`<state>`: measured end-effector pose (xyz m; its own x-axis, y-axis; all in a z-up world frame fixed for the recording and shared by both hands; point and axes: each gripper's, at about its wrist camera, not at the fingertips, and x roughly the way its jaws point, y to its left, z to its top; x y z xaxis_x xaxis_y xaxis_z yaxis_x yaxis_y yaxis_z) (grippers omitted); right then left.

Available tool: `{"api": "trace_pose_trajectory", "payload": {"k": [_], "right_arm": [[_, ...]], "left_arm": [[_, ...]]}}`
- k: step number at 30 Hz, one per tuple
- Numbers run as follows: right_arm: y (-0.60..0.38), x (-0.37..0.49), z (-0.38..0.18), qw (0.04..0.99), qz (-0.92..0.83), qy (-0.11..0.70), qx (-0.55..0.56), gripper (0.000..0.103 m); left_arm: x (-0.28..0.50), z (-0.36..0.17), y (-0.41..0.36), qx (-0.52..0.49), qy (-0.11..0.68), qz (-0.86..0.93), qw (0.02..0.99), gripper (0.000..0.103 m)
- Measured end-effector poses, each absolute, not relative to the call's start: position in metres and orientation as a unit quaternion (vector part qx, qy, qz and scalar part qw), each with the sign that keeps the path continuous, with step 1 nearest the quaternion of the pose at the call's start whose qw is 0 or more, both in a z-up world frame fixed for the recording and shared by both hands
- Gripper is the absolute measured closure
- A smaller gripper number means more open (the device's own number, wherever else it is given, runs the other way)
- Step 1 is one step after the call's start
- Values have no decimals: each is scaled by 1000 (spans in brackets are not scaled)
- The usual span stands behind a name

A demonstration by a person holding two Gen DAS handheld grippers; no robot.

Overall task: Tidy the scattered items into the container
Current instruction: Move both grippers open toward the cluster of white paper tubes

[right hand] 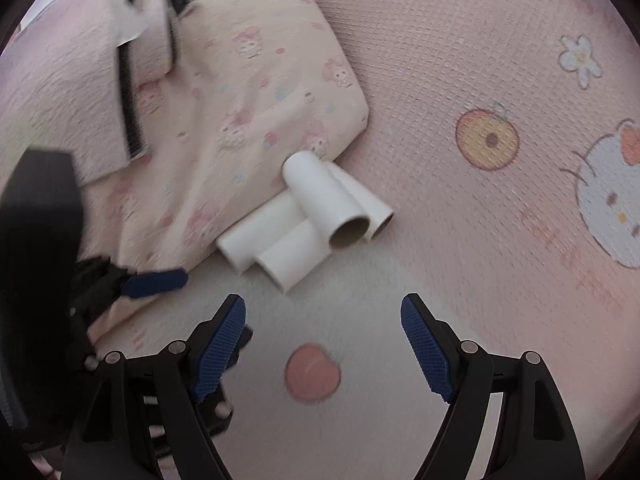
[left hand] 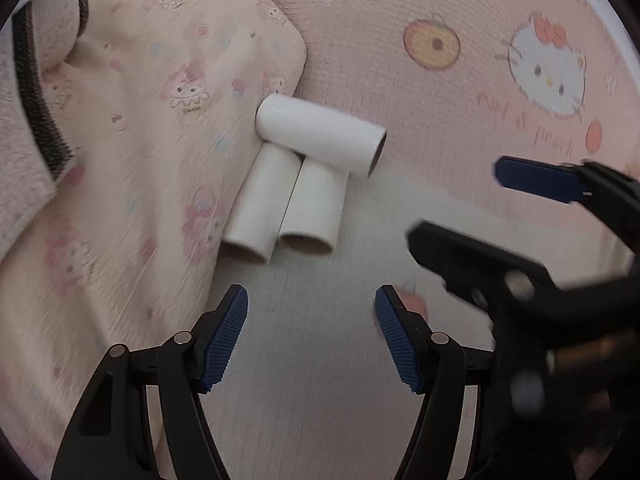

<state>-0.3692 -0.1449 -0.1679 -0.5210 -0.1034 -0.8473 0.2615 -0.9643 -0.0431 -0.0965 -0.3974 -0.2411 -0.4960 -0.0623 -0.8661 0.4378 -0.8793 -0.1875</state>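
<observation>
- The left gripper (left hand: 311,334) has its jaws wide apart and nothing is between its blue pads (left hand: 224,338); it points down at the pale part of the mat, just below the rolls.
- The right gripper (right hand: 323,350) is also spread wide and carries nothing; under it lies a pink round print (right hand: 313,372) on the mat.
- In the left wrist view, the right gripper enters from the right side, blurred, near the left one.
- 3 white paper rolls (left hand: 320,138) show in the left wrist view: 2 lie side by side and 1 lies across their far ends, touching them.
- In the right wrist view a 4th roll (right hand: 370,200) shows behind the crossing one.
- The rolls lie on the pink cartoon-print mat (right hand: 460,60), touching the edge of a cream printed cloth (right hand: 248,80).
- A pink fluffy fabric with a dark strip (right hand: 130,92) lies on that cloth, well apart from the rolls.
- I cannot tell where the container is.
</observation>
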Motion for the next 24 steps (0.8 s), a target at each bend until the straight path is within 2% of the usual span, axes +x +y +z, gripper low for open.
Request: {"api": "trace_pose_trajectory", "payload": {"k": [7, 9, 11, 13, 21, 24], "right_arm": [[-119, -406, -175, 137, -874, 14, 466, 24], [-114, -414, -181, 144, -870, -7, 471, 24], [-109, -421, -188, 149, -868, -24, 473, 24], [-107, -428, -196, 147, -864, -31, 480, 24], [-107, -450, -217, 165, -853, -70, 490, 24], [-111, -450, -219, 166, -855, -65, 487, 24]], "left_arm": [[-121, -245, -407, 460, 192, -857, 133, 33], [-127, -254, -412, 472, 206, -849, 122, 36], [-133, -260, -413, 480, 206, -844, 122, 45], [-137, -264, -410, 482, 204, -844, 118, 48], [-152, -281, -409, 499, 198, -835, 120, 48], [-154, -289, -414, 507, 207, -826, 133, 59]]}}
